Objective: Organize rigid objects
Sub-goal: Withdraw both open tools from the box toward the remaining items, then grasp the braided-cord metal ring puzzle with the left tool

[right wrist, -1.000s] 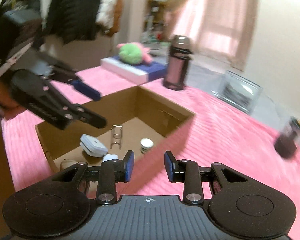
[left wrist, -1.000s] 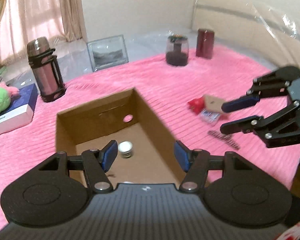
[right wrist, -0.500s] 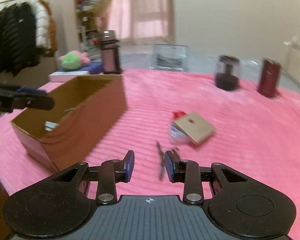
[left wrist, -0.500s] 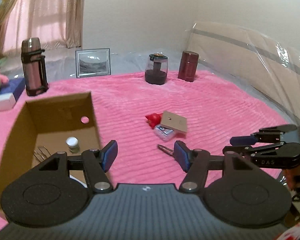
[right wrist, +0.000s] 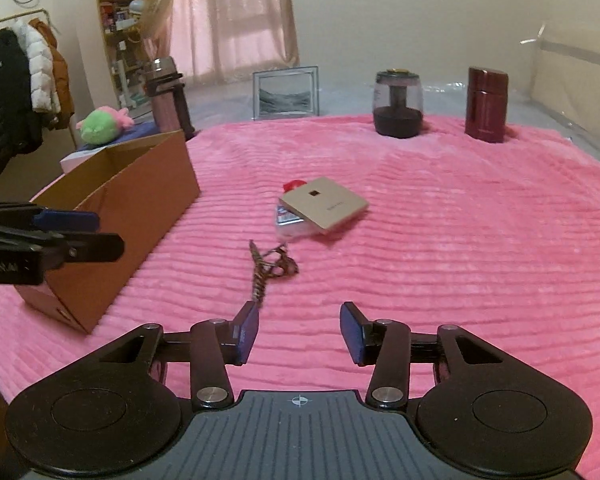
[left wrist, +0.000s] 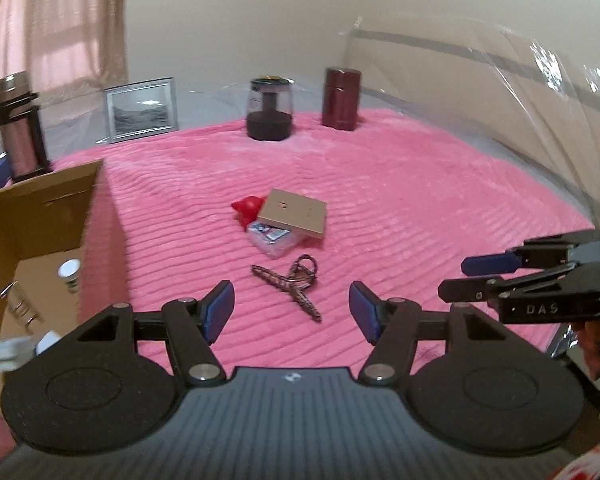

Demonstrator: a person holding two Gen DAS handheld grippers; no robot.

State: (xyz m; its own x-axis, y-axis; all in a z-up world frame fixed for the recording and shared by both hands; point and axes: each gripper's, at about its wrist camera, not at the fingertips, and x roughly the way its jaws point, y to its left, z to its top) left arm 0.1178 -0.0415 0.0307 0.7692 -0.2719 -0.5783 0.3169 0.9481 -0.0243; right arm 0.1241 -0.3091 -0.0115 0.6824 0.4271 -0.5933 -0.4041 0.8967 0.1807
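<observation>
At the far left, the cardboard box (left wrist: 40,216) stands open on the pink blanket (right wrist: 440,248), with a small white-capped jar (left wrist: 69,272) and other bits already inside. The left tongs (left wrist: 291,312) hover with their jaws spread wide and nothing between them. Just ahead of them lies a metal key ring with a twisted rod (left wrist: 290,286), flat on the blanket and apart from the box. Beyond it sits a pile: a tan square card (left wrist: 294,213) leaning over a clear plastic packet (left wrist: 274,240) and a red piece (left wrist: 246,206). The right tongs (right wrist: 299,330) are also wide and hold nothing. The metal piece is probably stiff, light and thin, so it may slip; pinching across the rod's middle looks safest, pressing slightly into the soft pile.
</observation>
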